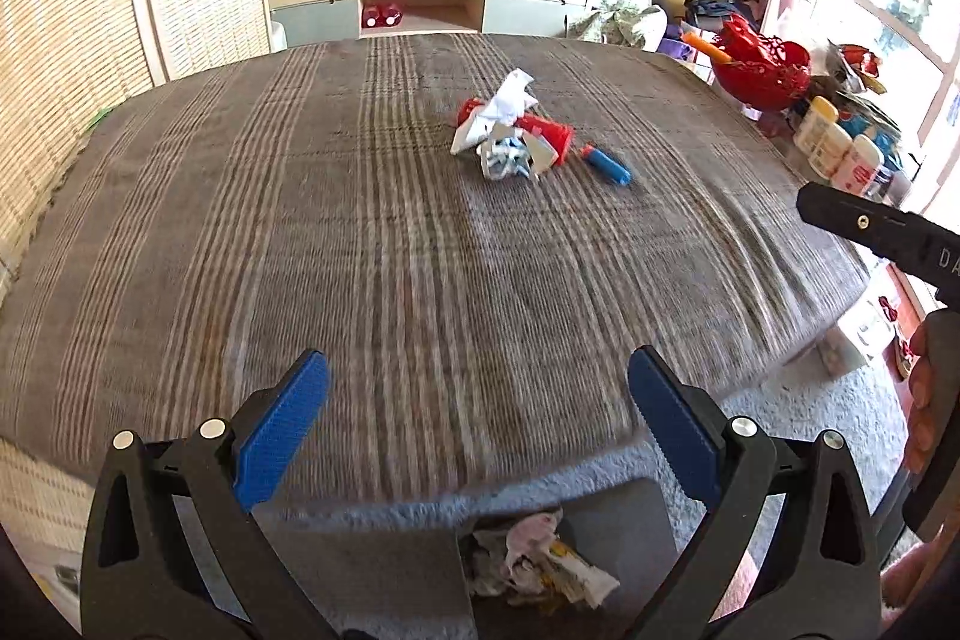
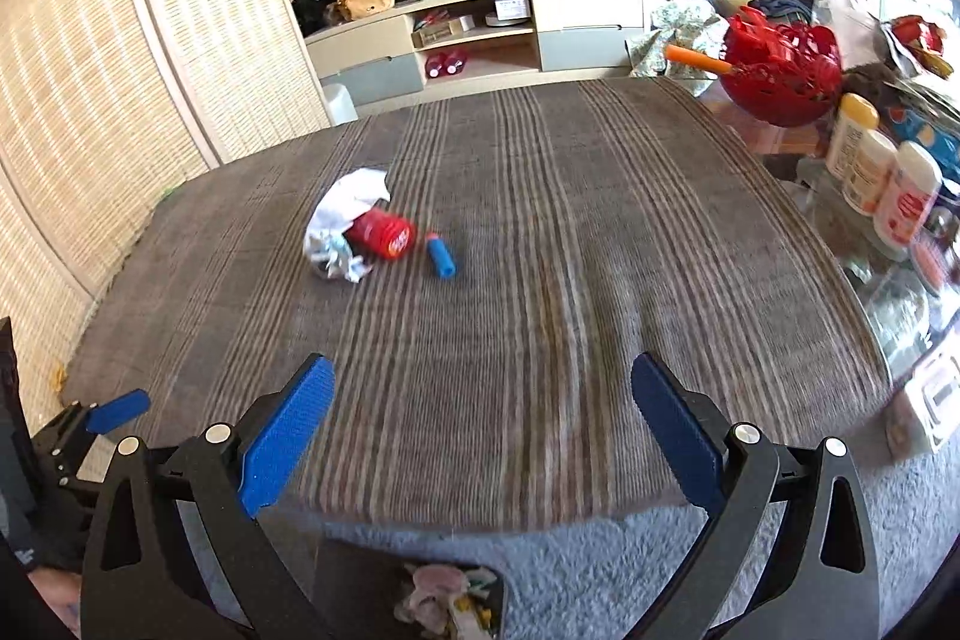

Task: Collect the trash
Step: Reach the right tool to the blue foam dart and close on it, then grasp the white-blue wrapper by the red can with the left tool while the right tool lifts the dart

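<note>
Both tools empty and spread wide: your left gripper [image 1: 480, 421] and right gripper [image 2: 483, 424] show blue pads well apart with nothing between them, both hovering over the near edge of the striped cloth [image 1: 300, 220]. The trash sits mid-cloth, well ahead of both tools: a crumpled white paper wad [image 1: 501, 124] heaped over a red can [image 1: 549, 136] lying on its side, and just beside them a small blue tube [image 1: 606, 165] with a red end. From the right wrist view the same cluster lies ahead and to the left: paper wad [image 2: 345, 220], red can [image 2: 384, 235], blue tube [image 2: 441, 256] a little apart from the can. Judgement on handling: the paper looks light and soft, will crush under the pads, so pinch a thick fold near the top rather than a loose corner that could tear or slip. The can looks rigid and smooth and may roll away, so take it across the barrel, pads on opposite sides. The tube is small and round; close on its middle, across its long axis. Whether paper and can are stuck together or merely touching, you cannot tell from here. A bin [image 1: 612, 508] with wrappers already in it sits on the floor below the near table edge, between and beneath the tools. Clutter at the right edge, a red basket [image 2: 780, 70] and bottles [image 2: 876, 172], stands well apart from the trash.
</note>
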Demonstrator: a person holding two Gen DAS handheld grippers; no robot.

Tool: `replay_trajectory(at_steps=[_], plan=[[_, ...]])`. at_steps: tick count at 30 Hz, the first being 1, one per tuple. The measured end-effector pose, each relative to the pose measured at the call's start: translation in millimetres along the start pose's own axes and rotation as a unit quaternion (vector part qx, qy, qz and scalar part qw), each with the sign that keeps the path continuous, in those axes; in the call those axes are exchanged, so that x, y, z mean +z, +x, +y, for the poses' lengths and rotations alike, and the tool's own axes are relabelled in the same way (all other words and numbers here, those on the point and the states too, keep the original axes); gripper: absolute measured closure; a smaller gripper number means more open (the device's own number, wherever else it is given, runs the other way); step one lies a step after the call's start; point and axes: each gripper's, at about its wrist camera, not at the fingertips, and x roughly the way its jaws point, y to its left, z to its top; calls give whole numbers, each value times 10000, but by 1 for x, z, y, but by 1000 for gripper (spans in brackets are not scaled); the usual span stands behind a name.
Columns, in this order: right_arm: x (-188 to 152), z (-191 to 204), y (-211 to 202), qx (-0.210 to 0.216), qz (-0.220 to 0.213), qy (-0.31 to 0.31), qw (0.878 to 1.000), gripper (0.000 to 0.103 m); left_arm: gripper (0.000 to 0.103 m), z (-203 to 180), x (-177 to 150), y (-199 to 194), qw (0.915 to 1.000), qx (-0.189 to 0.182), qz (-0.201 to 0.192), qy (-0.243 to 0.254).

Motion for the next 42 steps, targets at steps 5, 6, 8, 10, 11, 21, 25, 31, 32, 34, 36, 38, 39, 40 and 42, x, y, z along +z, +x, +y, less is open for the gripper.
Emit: replay_trajectory(at_steps=[5,6,8,10,11,21,25,31,32,34,36,38,39,40,42], plan=[[21,2,39,107,304,-29,9995,5,9,-1,24,22,10000,-39,3,-61],[27,2,49,163,353,-18,9992,5,9,-2,28,28,10000,-26,5,-39],[32,4,61,216,438,-12,9988,12,9,-3,33,36,10000,19,50,36],[39,5,79,241,563,-45,9981,28,9,-4,38,46,9999,39,113,101],[41,6,84,236,590,-66,9980,32,9,-5,40,49,9998,49,132,118],[51,20,132,257,822,-342,9957,64,21,0,59,83,9996,-59,277,32],[47,24,147,193,919,-464,9945,79,21,2,66,93,9995,-90,285,-29],[45,16,146,89,794,-444,9958,88,24,0,79,108,9995,-81,296,-16],[45,10,143,82,768,-366,9963,88,25,-1,82,111,9995,-99,292,-14],[45,3,140,36,739,-295,9968,88,28,-5,86,116,9994,-166,288,4],[44,-6,136,-1,726,-243,9971,88,32,-9,89,122,9993,-202,307,42],[43,-12,133,-16,708,-205,9973,88,33,-13,91,129,9991,-243,343,32],[43,-12,134,-19,707,-194,9973,88,33,-15,92,132,9990,-250,358,24],[42,-15,133,-13,696,-181,9974,88,33,-16,93,135,9990,-247,370,13],[40,-17,132,19,702,-174,9974,88,38,-16,95,141,9989,-250,389,-11]])
